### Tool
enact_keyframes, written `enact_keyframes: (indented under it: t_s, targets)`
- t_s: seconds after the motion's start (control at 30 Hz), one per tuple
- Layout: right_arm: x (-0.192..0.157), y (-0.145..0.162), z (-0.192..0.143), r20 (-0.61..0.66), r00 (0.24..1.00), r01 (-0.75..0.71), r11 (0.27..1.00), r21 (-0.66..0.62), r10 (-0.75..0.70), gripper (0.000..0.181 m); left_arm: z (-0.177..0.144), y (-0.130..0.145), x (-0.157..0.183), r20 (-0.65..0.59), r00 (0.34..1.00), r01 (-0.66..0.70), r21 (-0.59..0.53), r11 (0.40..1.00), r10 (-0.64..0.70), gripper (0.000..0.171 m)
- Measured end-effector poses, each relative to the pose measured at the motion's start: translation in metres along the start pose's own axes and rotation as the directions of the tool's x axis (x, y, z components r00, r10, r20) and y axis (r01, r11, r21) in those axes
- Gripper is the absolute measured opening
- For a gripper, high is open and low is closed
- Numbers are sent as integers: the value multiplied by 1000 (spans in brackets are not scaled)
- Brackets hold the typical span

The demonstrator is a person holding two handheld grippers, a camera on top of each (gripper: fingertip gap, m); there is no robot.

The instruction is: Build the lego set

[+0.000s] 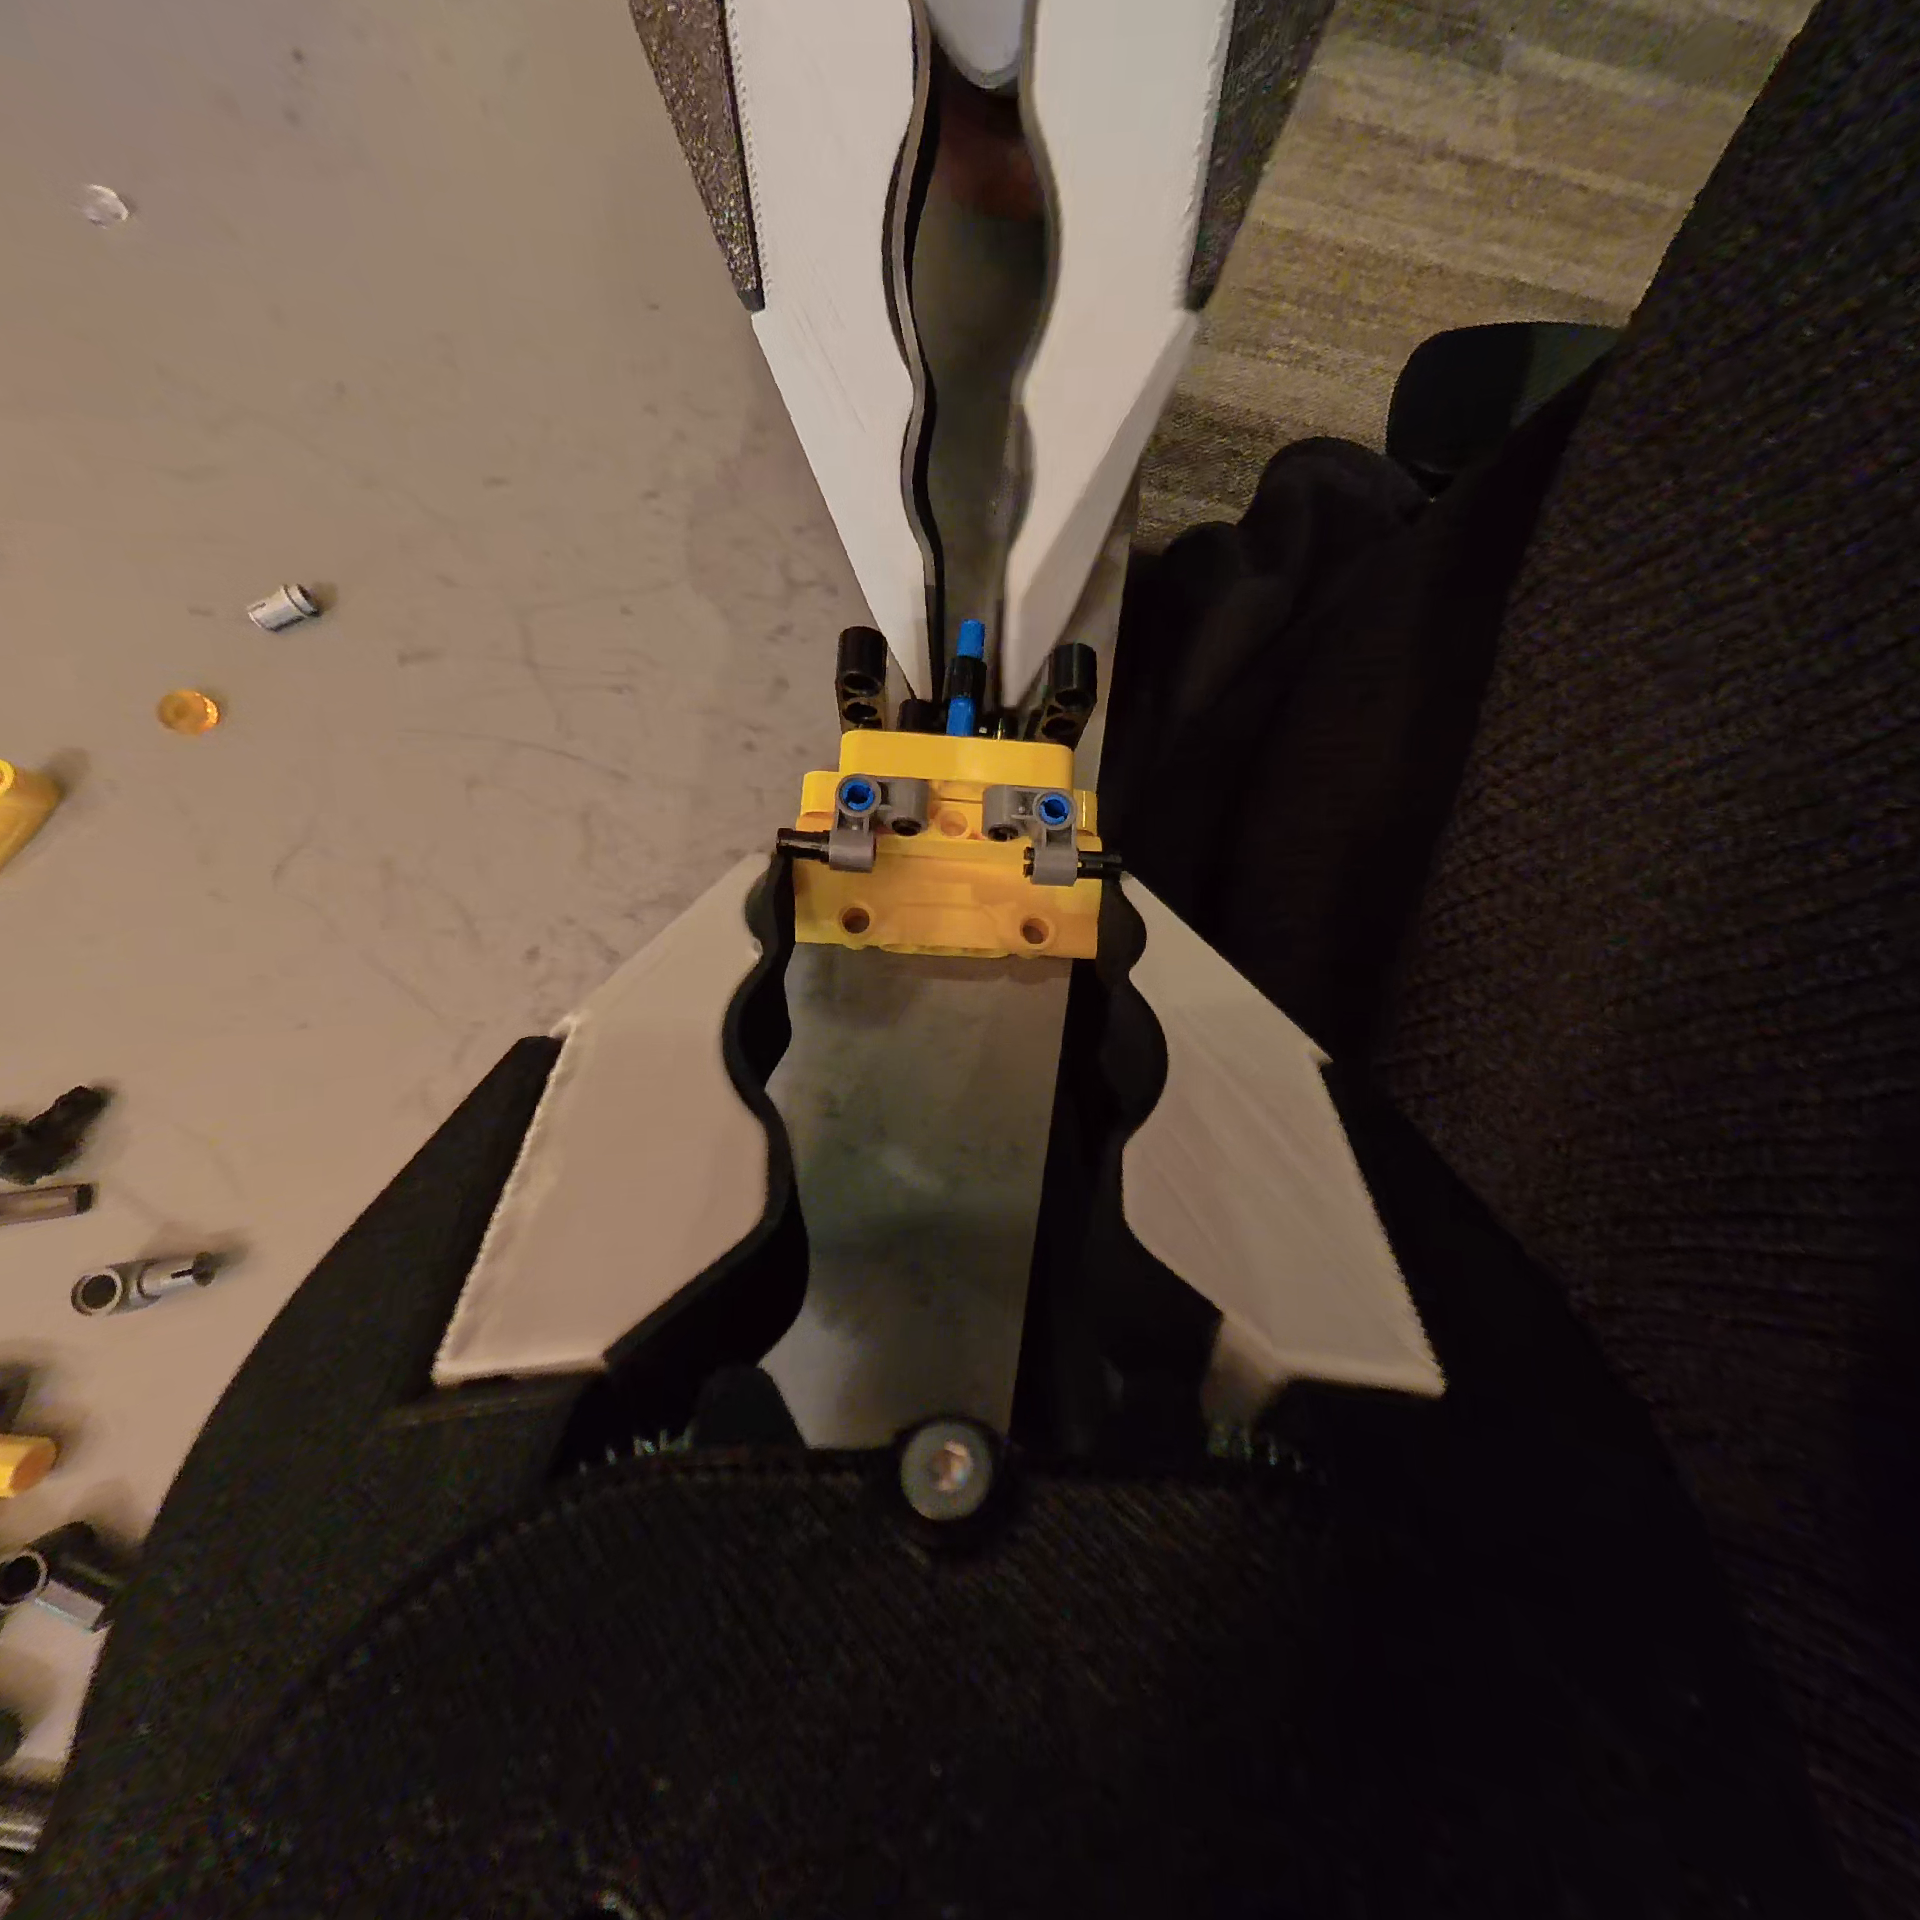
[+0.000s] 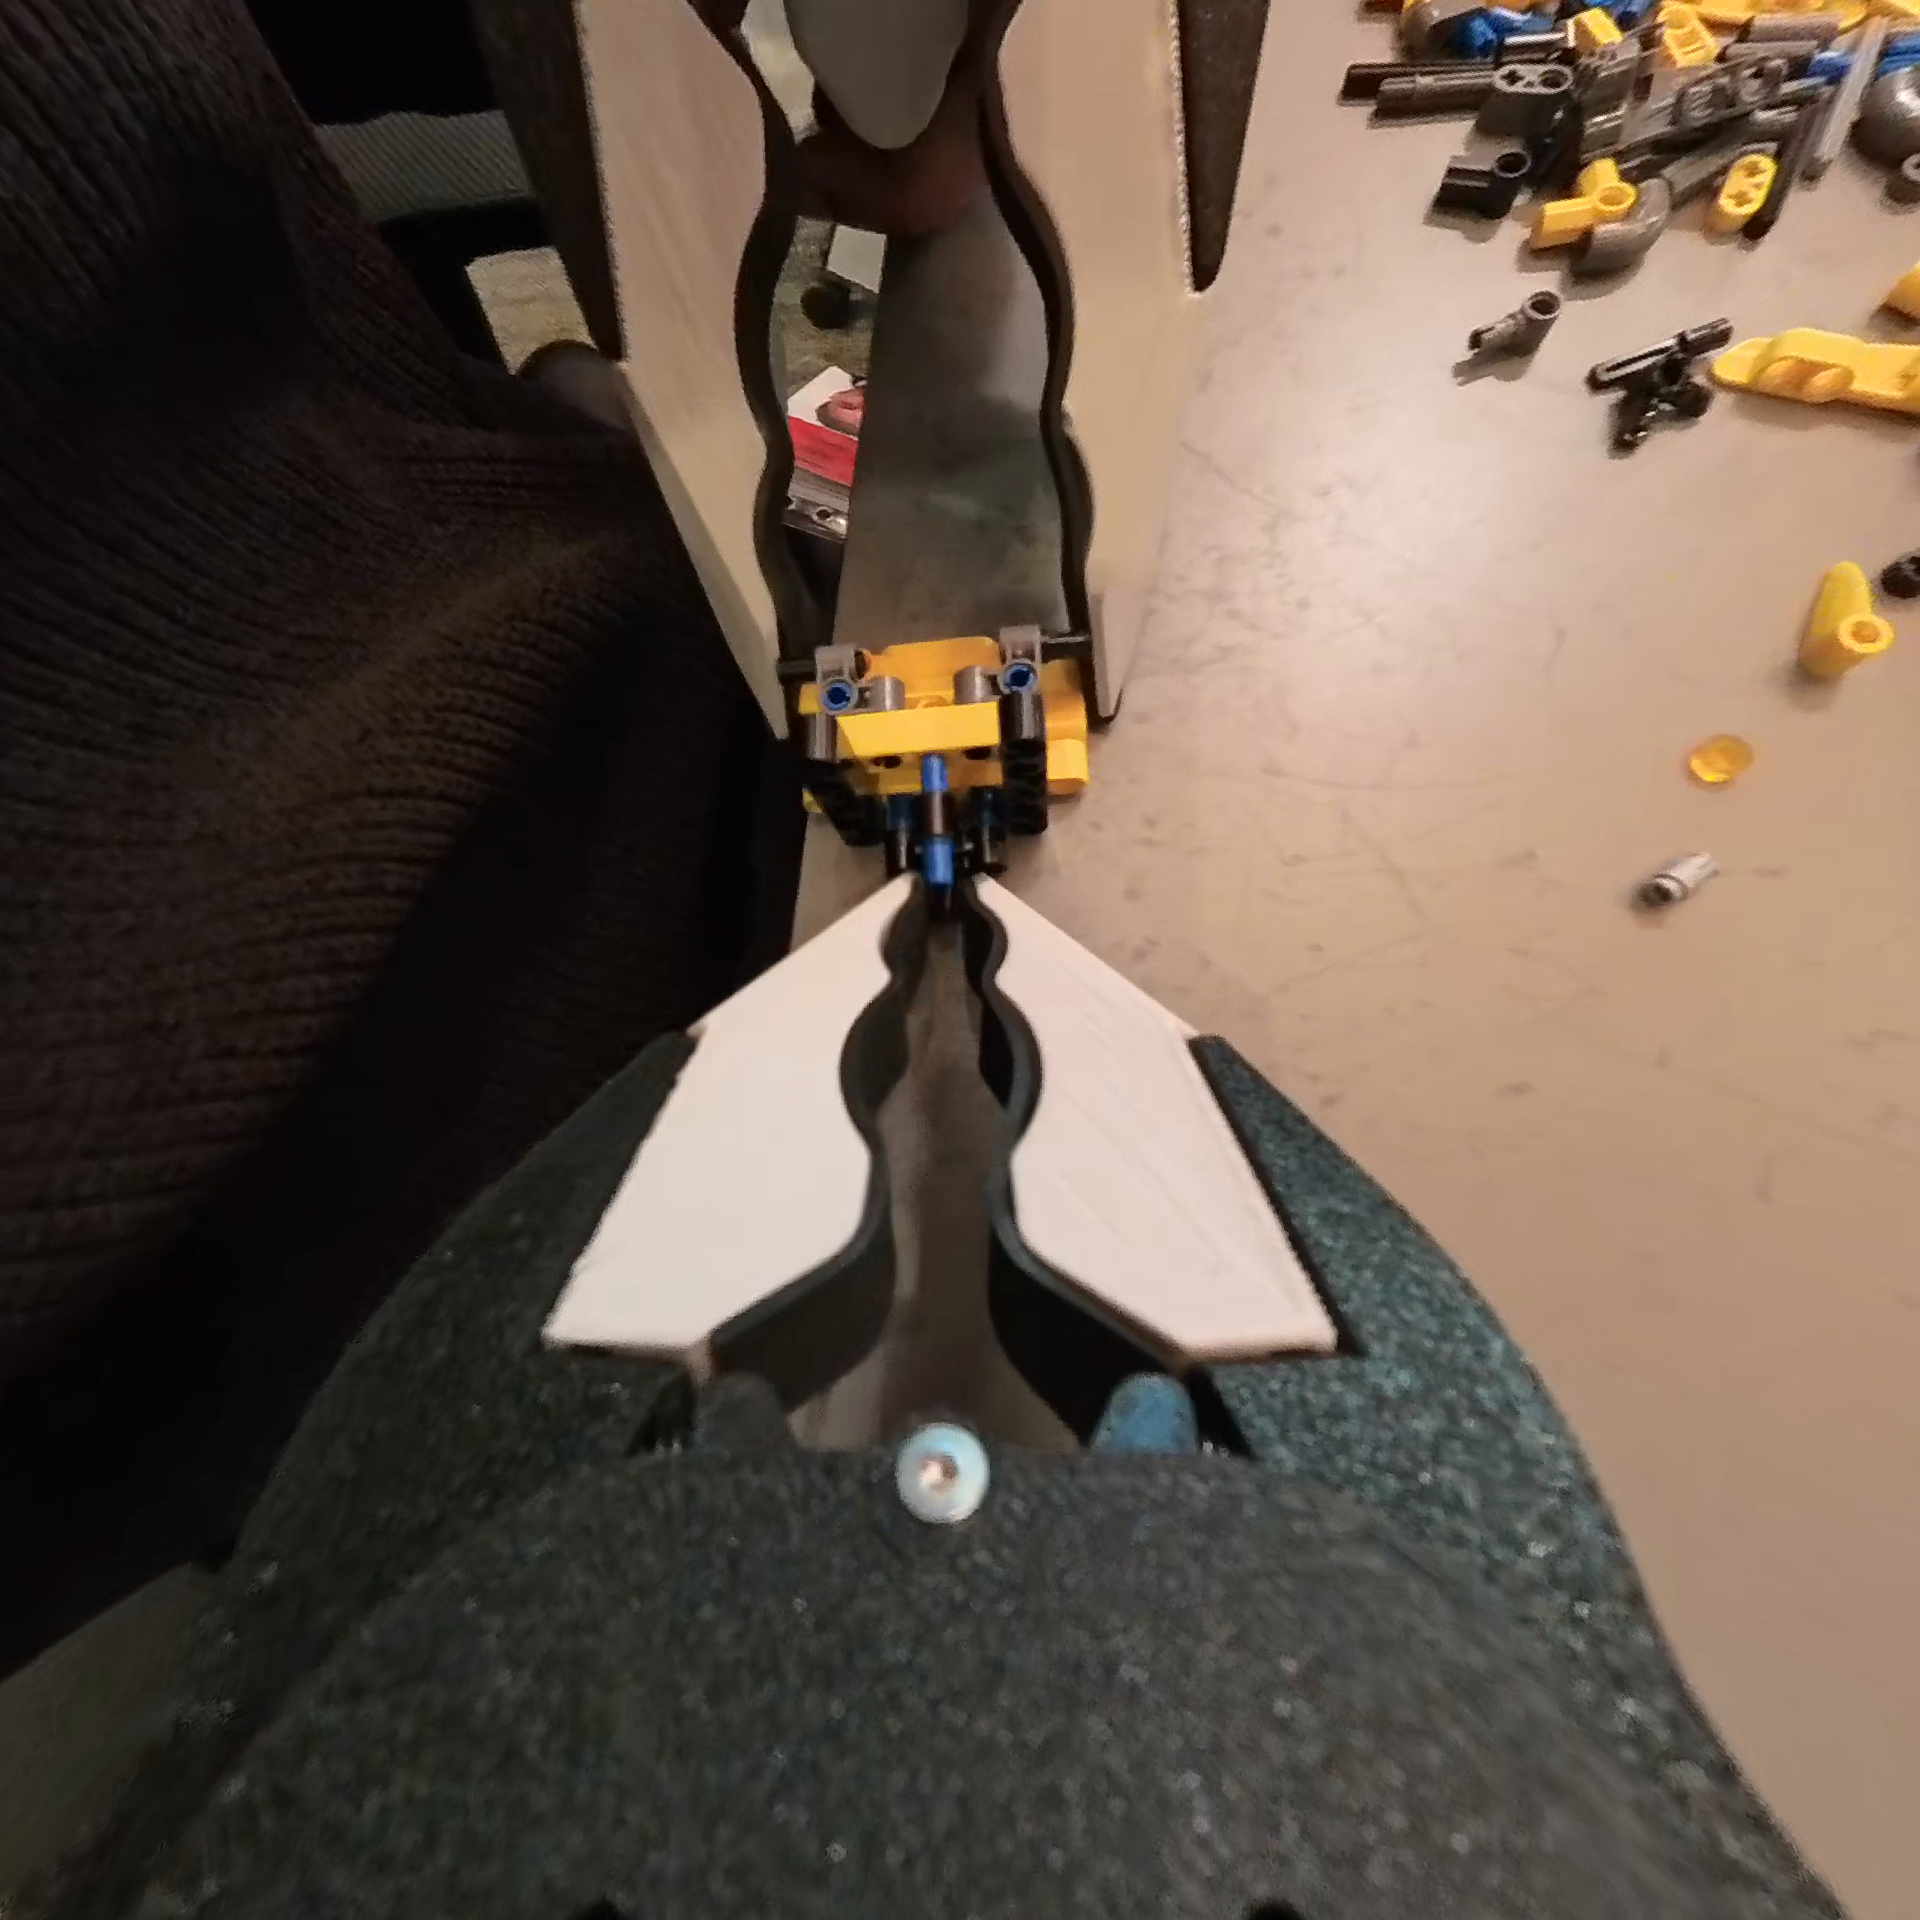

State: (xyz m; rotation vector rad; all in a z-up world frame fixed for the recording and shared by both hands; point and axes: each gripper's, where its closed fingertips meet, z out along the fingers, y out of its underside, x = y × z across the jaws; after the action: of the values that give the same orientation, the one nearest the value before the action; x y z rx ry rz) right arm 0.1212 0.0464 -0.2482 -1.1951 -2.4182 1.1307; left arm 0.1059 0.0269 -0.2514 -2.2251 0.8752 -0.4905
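My left gripper (image 1: 948, 883) is shut on a small yellow brick assembly (image 1: 940, 914) with grey connectors, blue pins and black beams, gripping it by its sides above the table edge. My right gripper (image 2: 942, 888) faces it tip to tip. It is shut on the end of a blue pin (image 2: 935, 826) that carries a black sleeve and sticks out of the assembly (image 2: 914, 727). The right gripper also shows at the top of the left wrist view (image 1: 964, 675), pinching the blue pin (image 1: 968, 644). The left gripper shows at the top of the right wrist view (image 2: 940, 707).
A beige table (image 1: 416, 416) carries loose parts: a grey connector (image 2: 1675, 881), an orange round piece (image 2: 1720, 758), yellow pieces (image 2: 1839, 623) and a mixed pile (image 2: 1662, 104) at the far right. A person's dark knit garment (image 2: 260, 727) fills the side beyond the table edge.
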Motion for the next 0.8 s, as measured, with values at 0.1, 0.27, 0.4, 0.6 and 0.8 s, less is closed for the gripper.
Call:
enact_keyframes:
  t_s: [0.1, 0.27, 0.4, 0.6, 0.8]
  targets:
    - [2, 0, 1, -14, 999, 31, 999, -9, -31, 4, 0, 0, 0, 3, 1000, -2, 0, 1000, 2, 58]
    - [2, 0, 1, -81, 993, 79, 997, -27, -81, 3, 0, 0, 0, -1, 1000, 2, 0, 1000, -2, 57]
    - [1, 0, 0, -80, 997, 17, 1000, 8, -16, 3, 0, 0, 0, -7, 1000, 8, 2, 1000, -8, 57]
    - [-2, -4, -4, -66, 998, 11, 999, 45, -8, 3, 0, 0, 0, 5, 1000, -5, -1, 1000, 5, 58]
    - [-1, -3, -2, -26, 999, 20, 999, 29, -19, 3, 0, 0, 0, 4, 1000, -3, -1, 1000, 3, 58]
